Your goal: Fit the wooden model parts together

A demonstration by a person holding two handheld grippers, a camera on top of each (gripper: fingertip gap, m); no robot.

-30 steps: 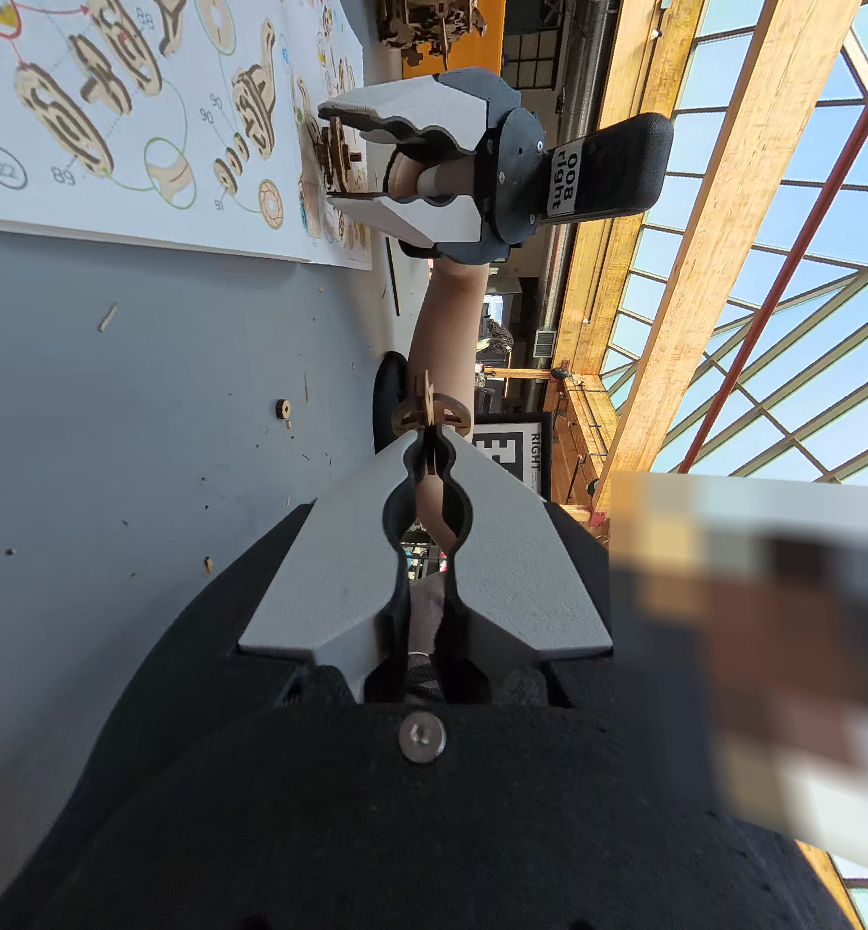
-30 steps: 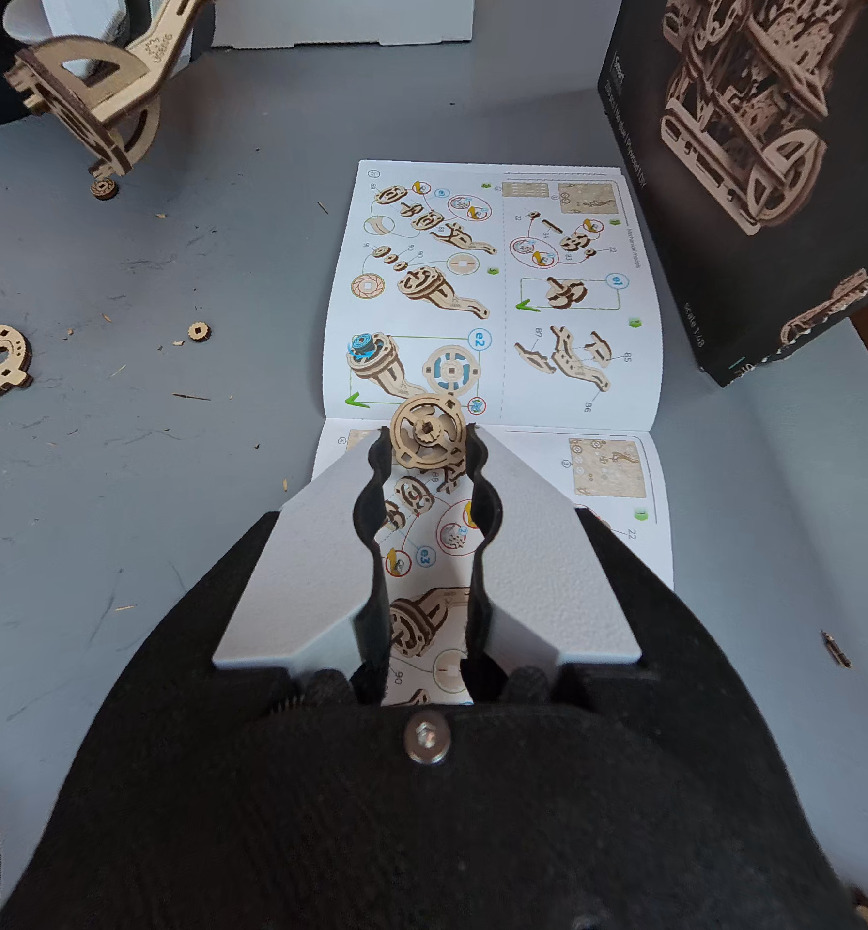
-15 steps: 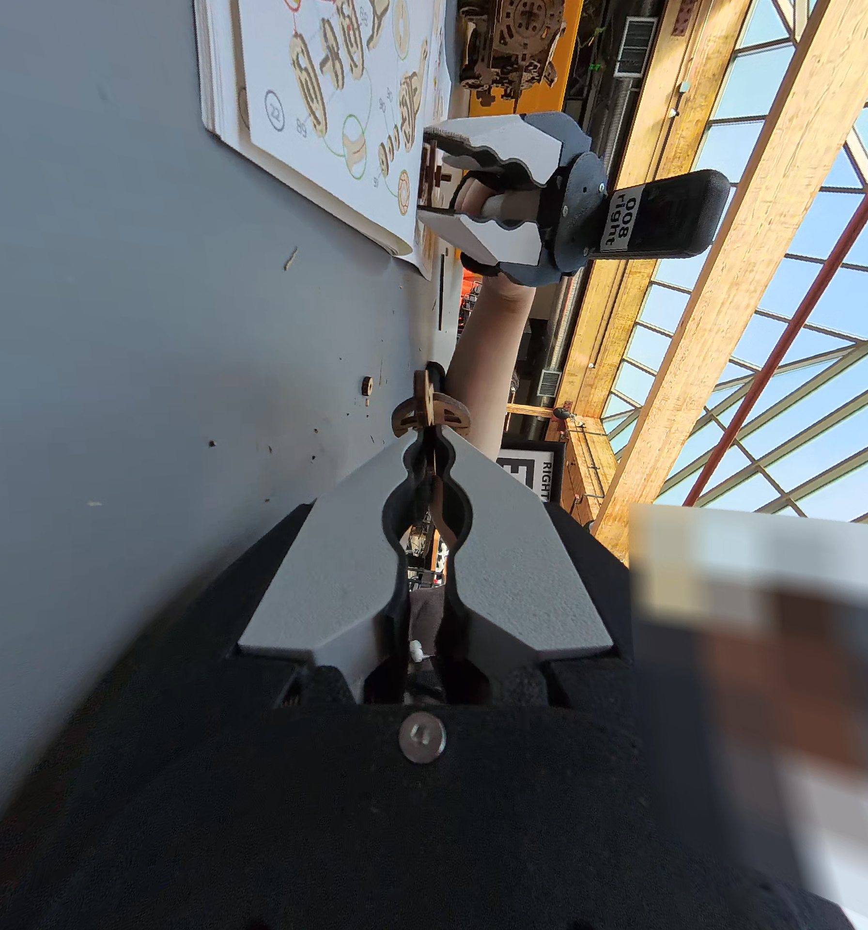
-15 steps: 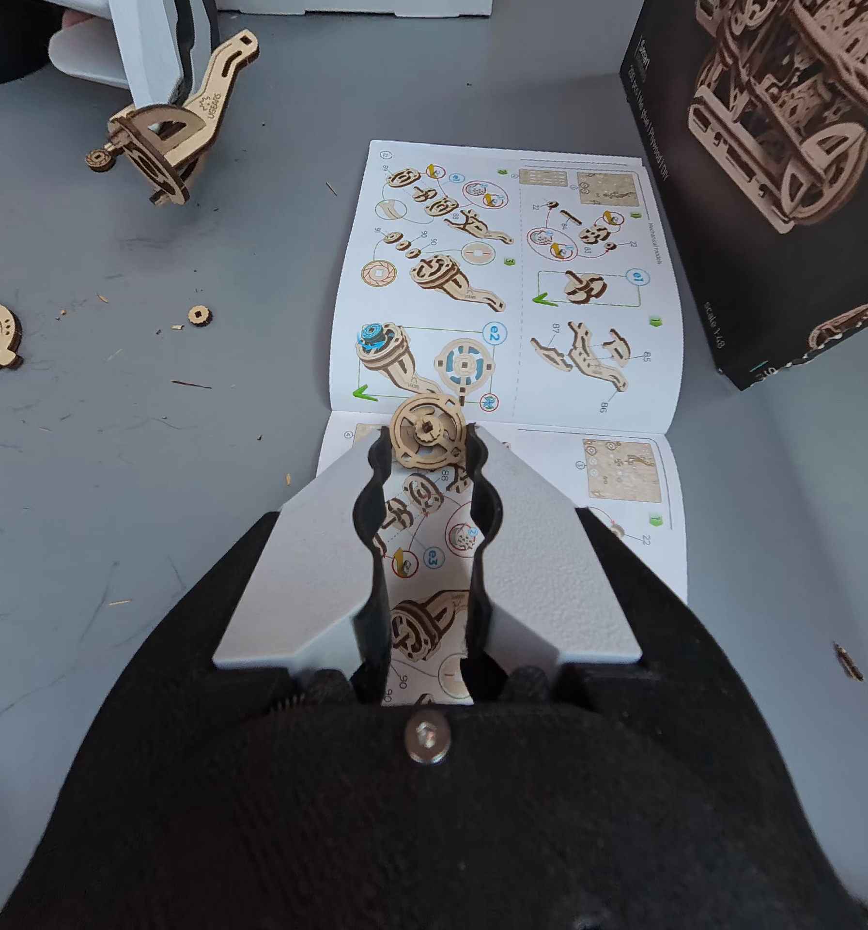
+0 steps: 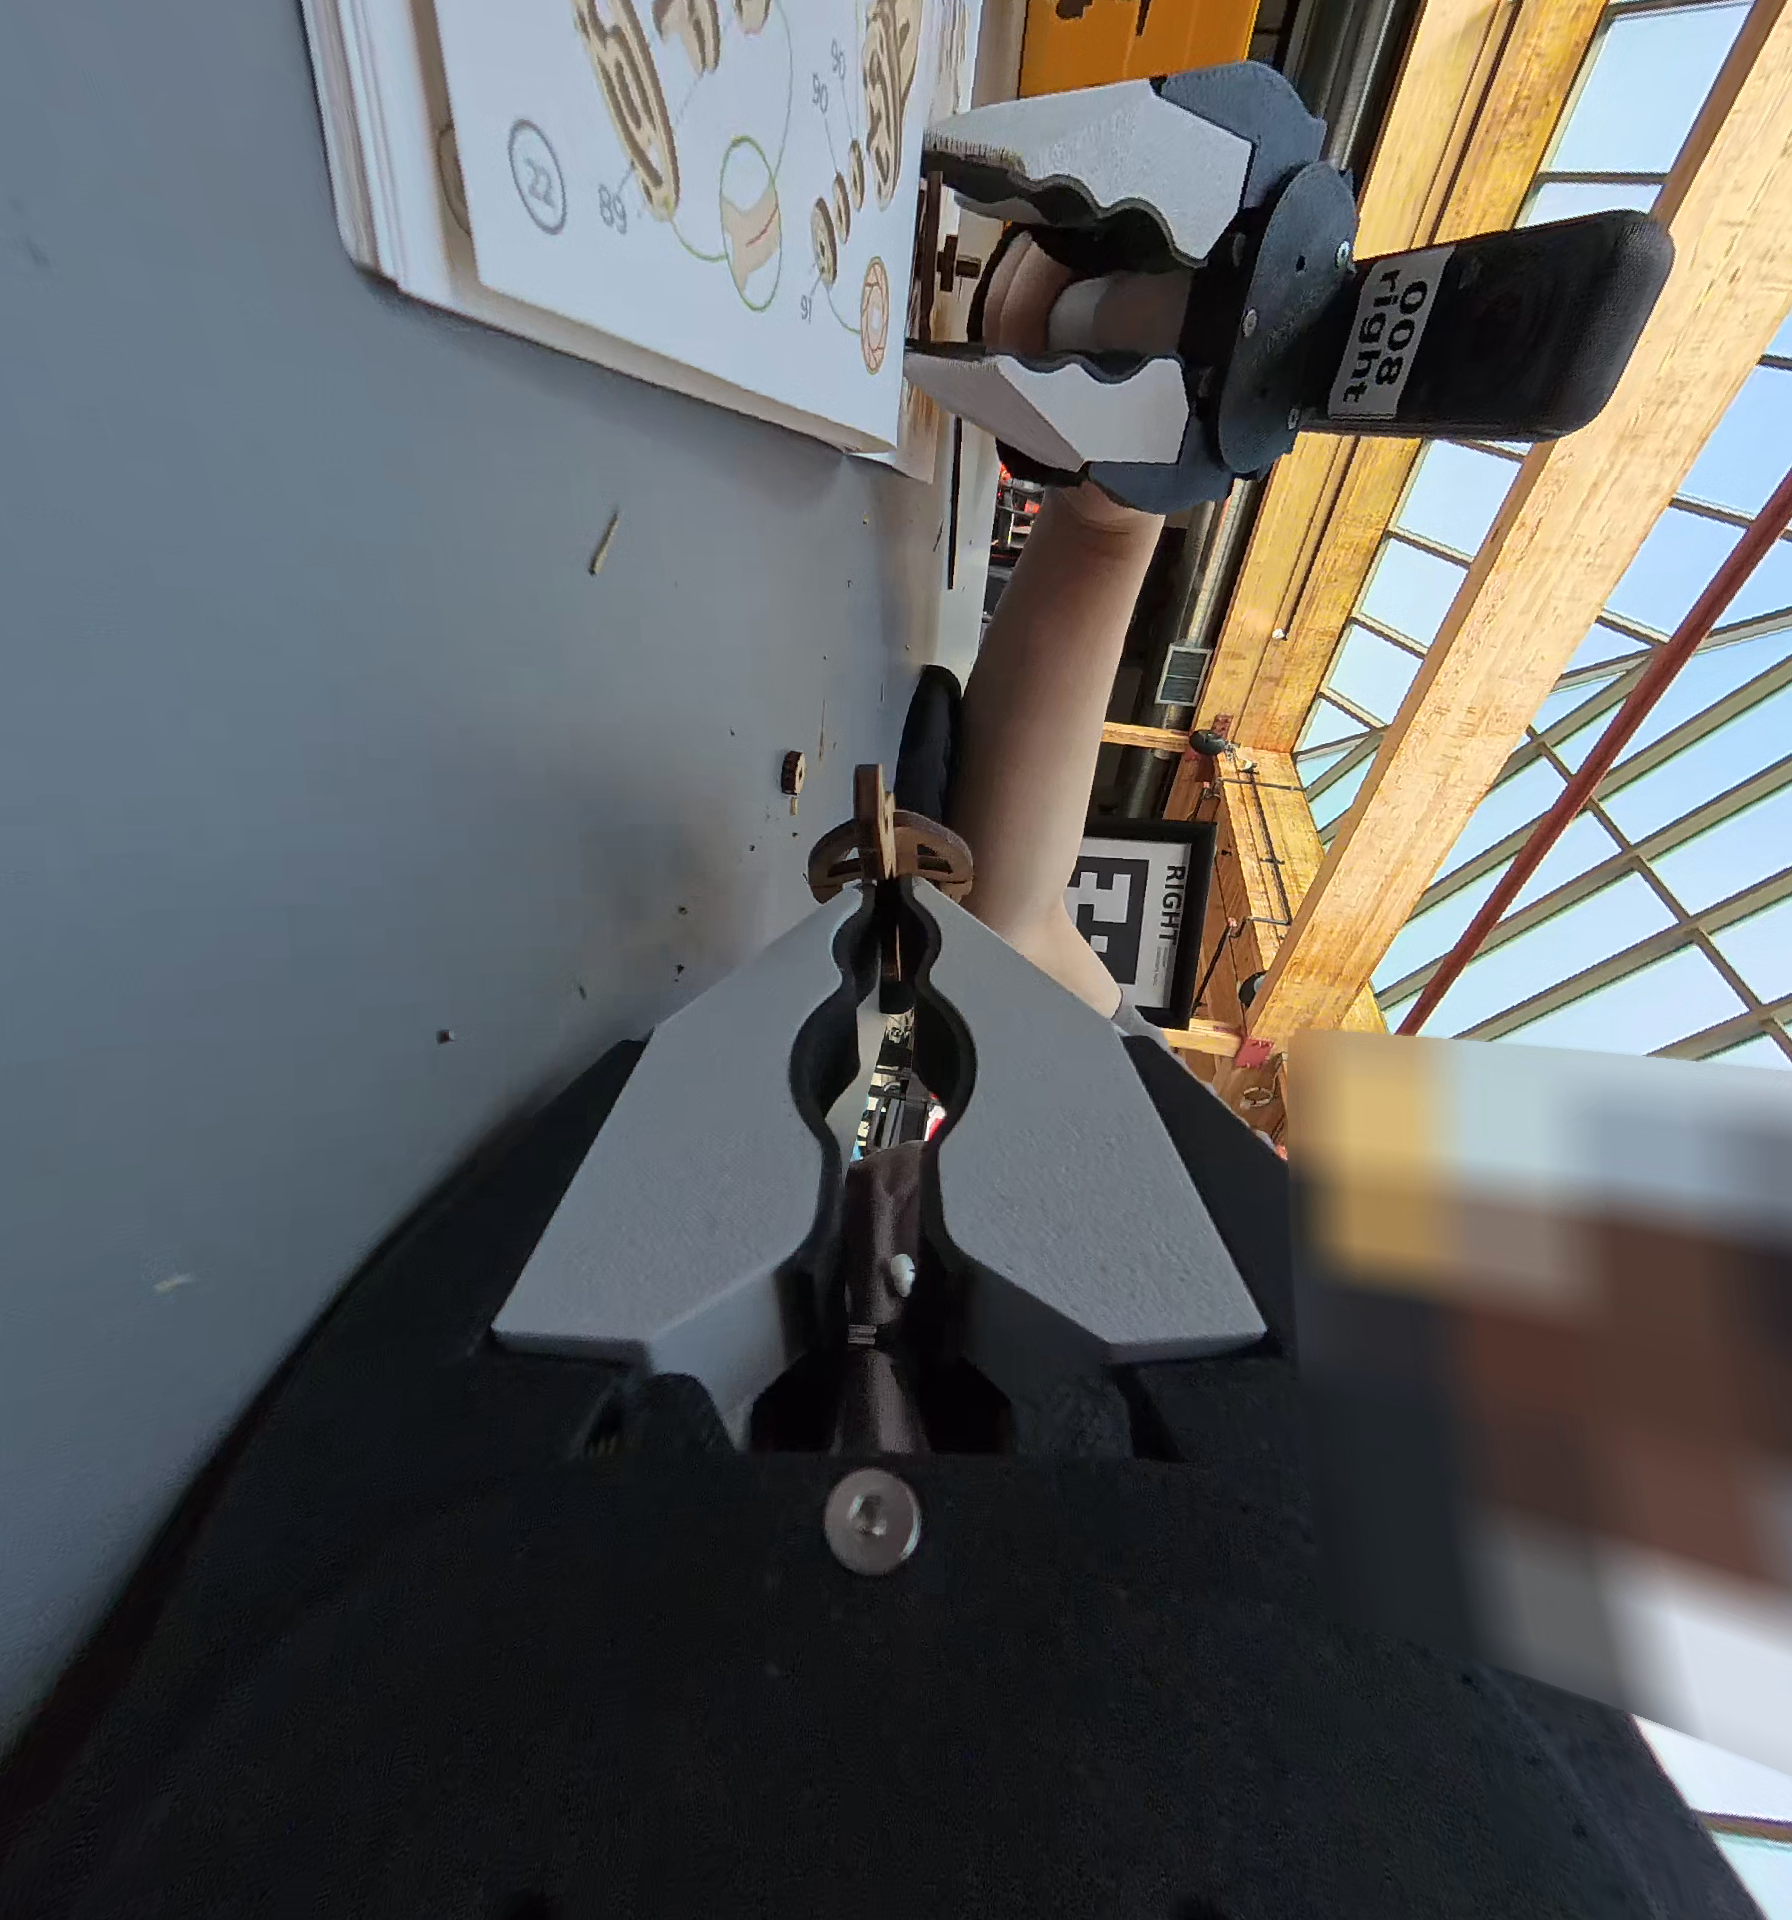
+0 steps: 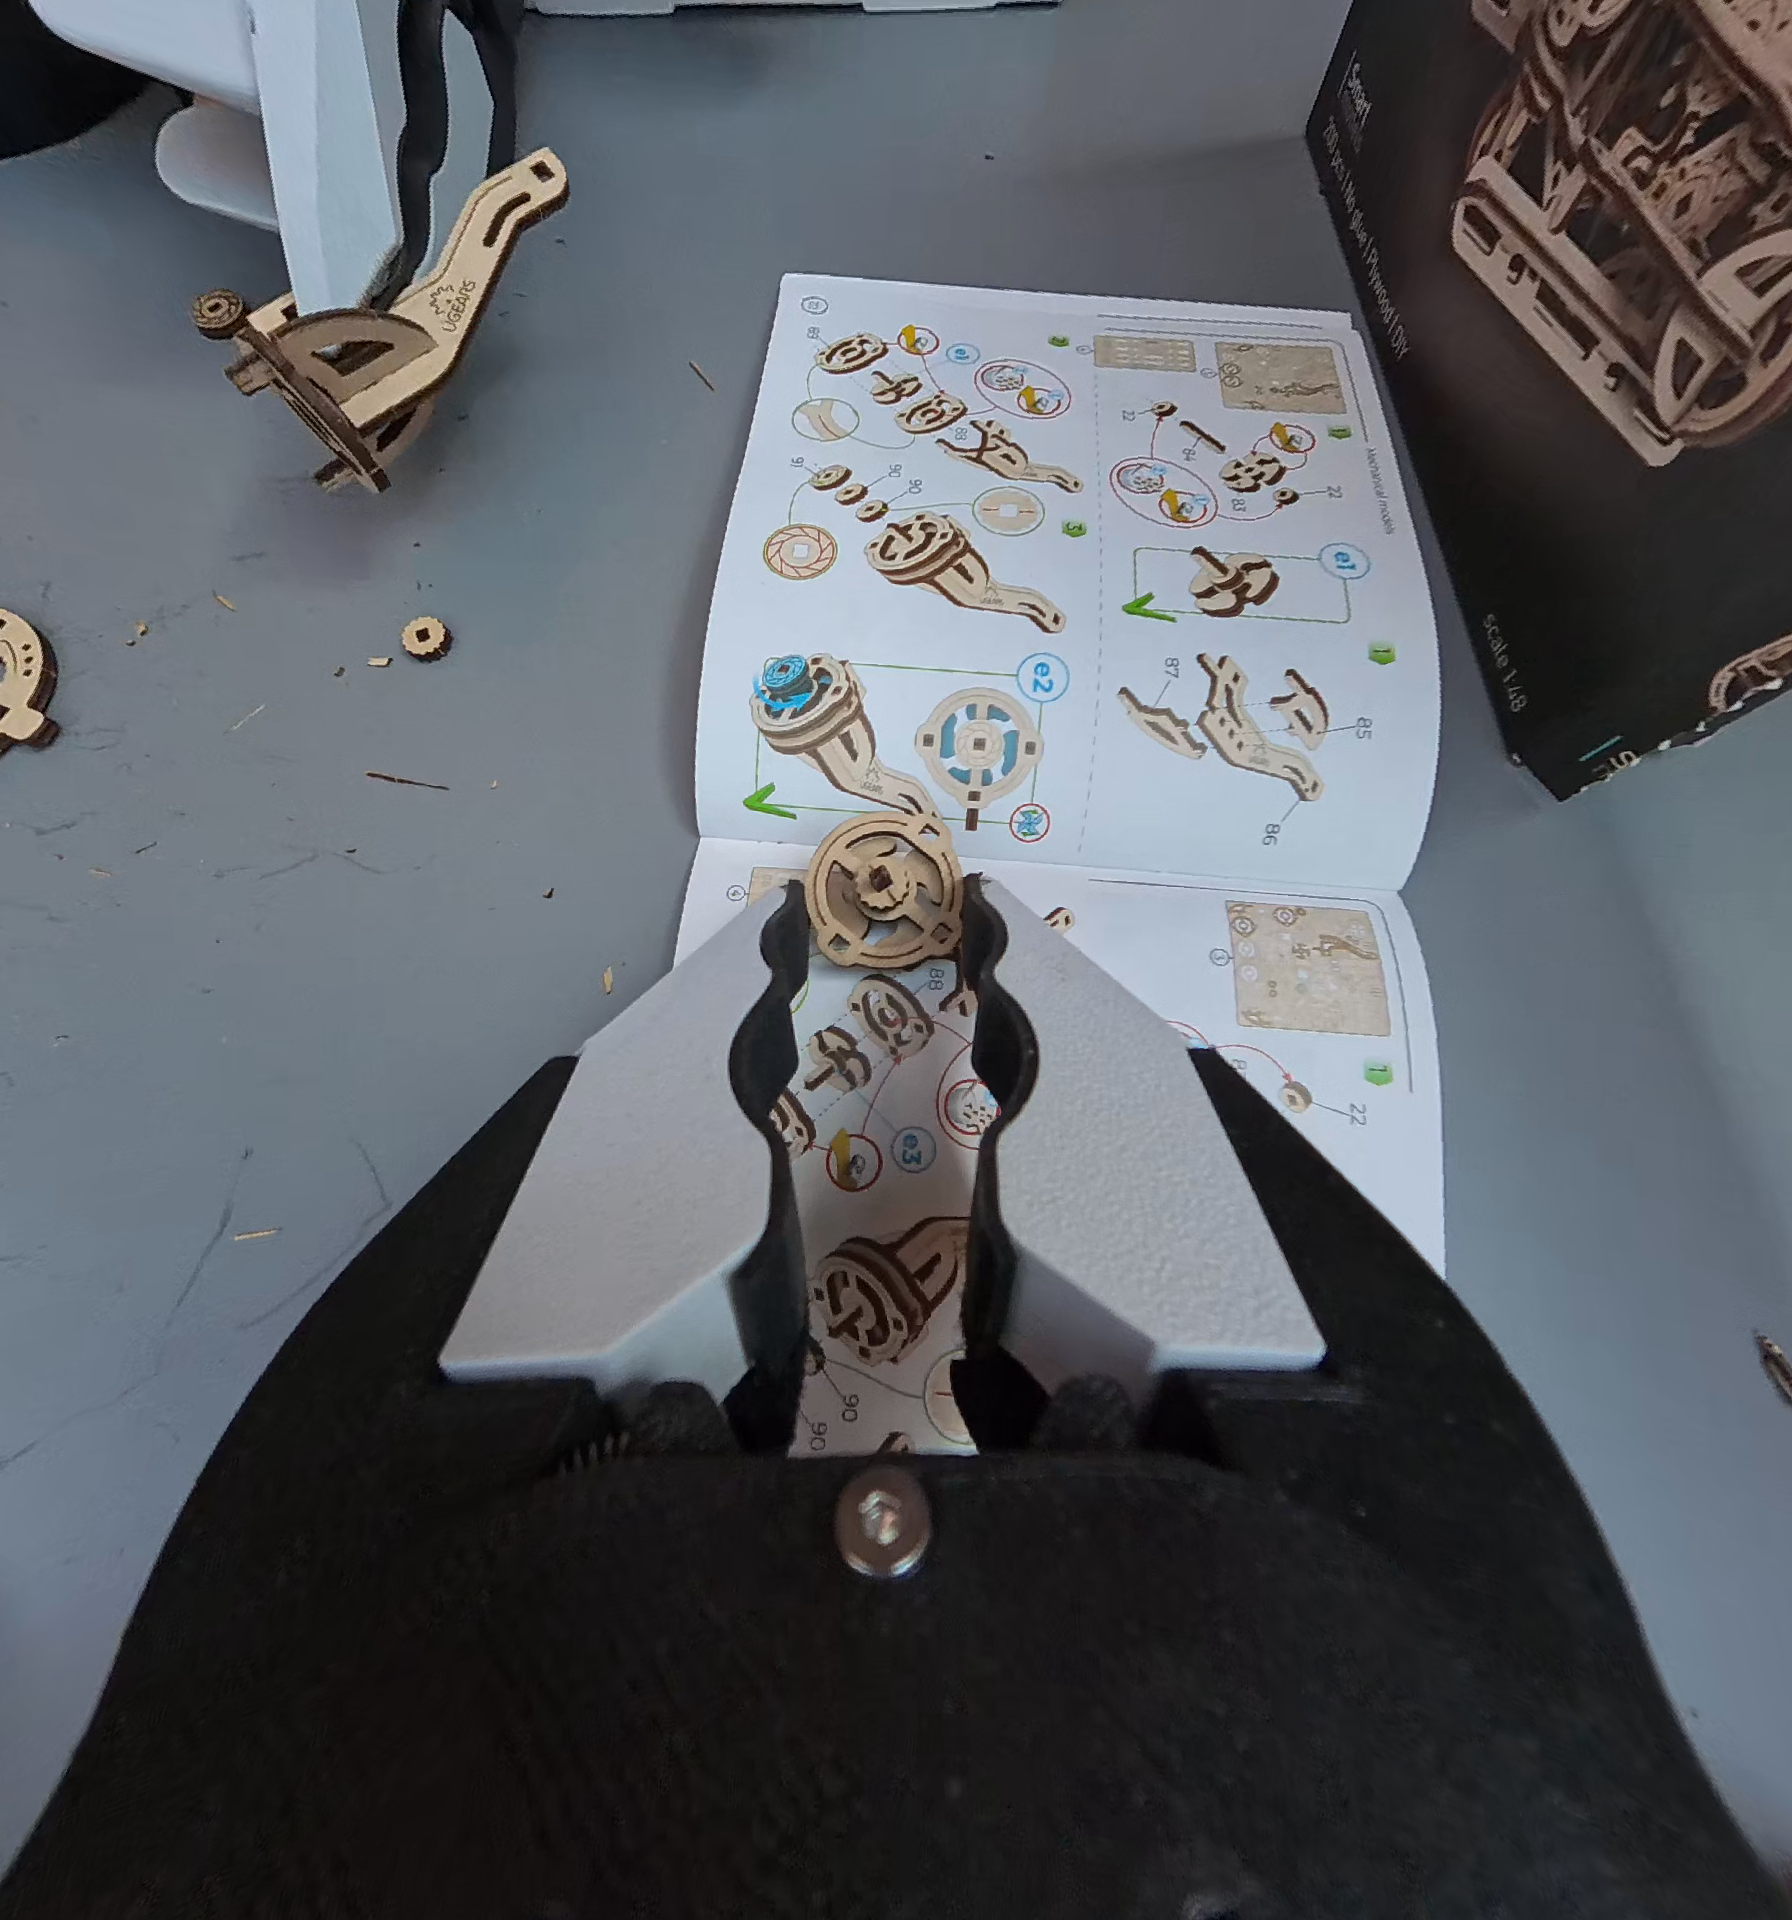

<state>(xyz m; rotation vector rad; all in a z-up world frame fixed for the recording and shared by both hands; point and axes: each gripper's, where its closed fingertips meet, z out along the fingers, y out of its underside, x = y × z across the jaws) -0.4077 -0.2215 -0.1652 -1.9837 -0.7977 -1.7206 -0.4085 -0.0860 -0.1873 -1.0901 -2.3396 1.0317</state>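
Right wrist view: a round wooden wheel part (image 6: 884,904) is gripped at the tips of the right gripper (image 6: 881,914), above the open instruction booklet (image 6: 1162,582).
A lever-shaped wooden assembly (image 6: 372,353) is clamped by the left gripper (image 5: 887,894), raised over the grey worktop (image 6: 352,935).

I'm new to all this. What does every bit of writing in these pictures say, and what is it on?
I do not repeat the wording; here is where writing stands.
Open booklet: numbers and step marks beside the drawings.
Dark box: pale print along its side.
Wooden lever piece in the left gripper: small engraved mark.
White sticker on the right gripper: black print.
Framed marker sign, background: one word.
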